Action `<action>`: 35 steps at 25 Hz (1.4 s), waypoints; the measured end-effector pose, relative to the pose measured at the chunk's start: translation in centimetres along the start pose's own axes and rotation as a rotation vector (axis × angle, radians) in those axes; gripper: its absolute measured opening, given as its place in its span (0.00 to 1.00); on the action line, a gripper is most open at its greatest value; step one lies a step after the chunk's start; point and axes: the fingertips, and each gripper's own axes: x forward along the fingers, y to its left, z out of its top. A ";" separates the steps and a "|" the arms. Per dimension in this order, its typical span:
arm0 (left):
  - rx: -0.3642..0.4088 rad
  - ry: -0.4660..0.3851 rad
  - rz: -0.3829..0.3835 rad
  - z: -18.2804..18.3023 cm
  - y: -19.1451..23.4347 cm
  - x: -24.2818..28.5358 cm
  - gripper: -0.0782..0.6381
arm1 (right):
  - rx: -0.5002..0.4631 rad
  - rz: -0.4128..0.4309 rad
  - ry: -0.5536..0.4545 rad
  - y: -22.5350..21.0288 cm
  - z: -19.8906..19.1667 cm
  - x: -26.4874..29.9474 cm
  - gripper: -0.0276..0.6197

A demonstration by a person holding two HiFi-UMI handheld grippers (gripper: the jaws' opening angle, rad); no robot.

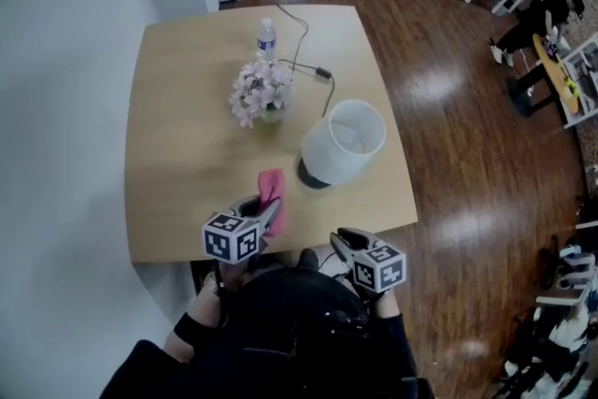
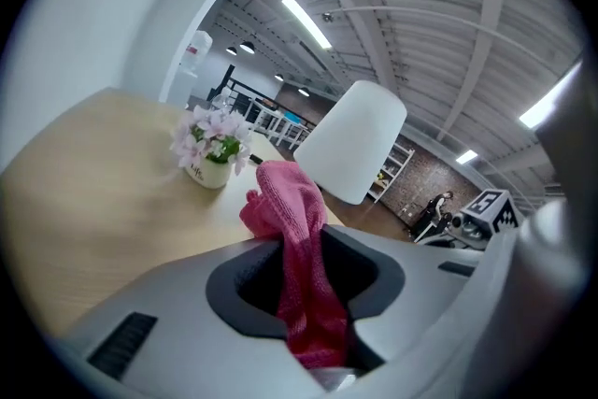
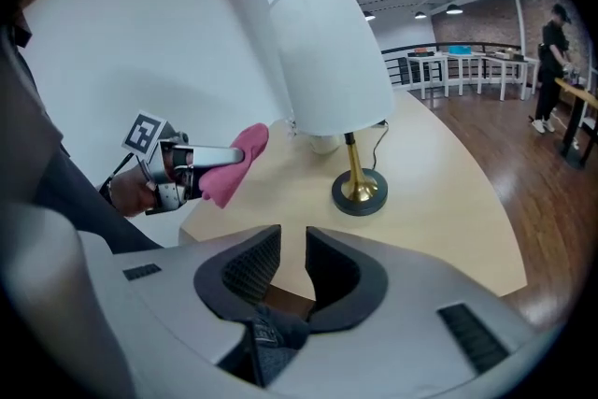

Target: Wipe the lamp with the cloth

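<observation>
A white-shaded lamp (image 1: 341, 140) with a brass stem and dark base stands on the wooden table (image 1: 182, 163), right of centre. It also shows in the left gripper view, lamp (image 2: 353, 140), and in the right gripper view, lamp (image 3: 332, 61). My left gripper (image 1: 268, 204) is shut on a pink cloth (image 1: 273, 190), held above the table's near edge, left of the lamp. The cloth (image 2: 297, 229) hangs folded between the pads and sticks out past them. My right gripper (image 1: 342, 241) hovers just off the near edge below the lamp; its jaws (image 3: 293, 243) stand a narrow gap apart with nothing between them.
A small pot of pale pink flowers (image 1: 262, 93) stands mid-table behind the lamp, with a water bottle (image 1: 266, 37) at the far edge. The lamp's black cable (image 1: 313, 68) trails across the back of the table. A white wall runs along the left; wooden floor lies to the right.
</observation>
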 end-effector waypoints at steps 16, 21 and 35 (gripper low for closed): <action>0.238 -0.164 -0.236 24.9 -6.5 4.7 0.26 | -0.154 -0.004 0.036 4.1 4.2 2.2 0.18; 0.240 -0.160 -0.247 27.2 -7.5 7.0 0.26 | -0.122 0.005 0.011 3.2 4.9 2.1 0.18; 0.175 -0.032 -0.245 22.5 -4.1 10.9 0.26 | -0.047 0.038 0.034 2.3 3.8 1.8 0.18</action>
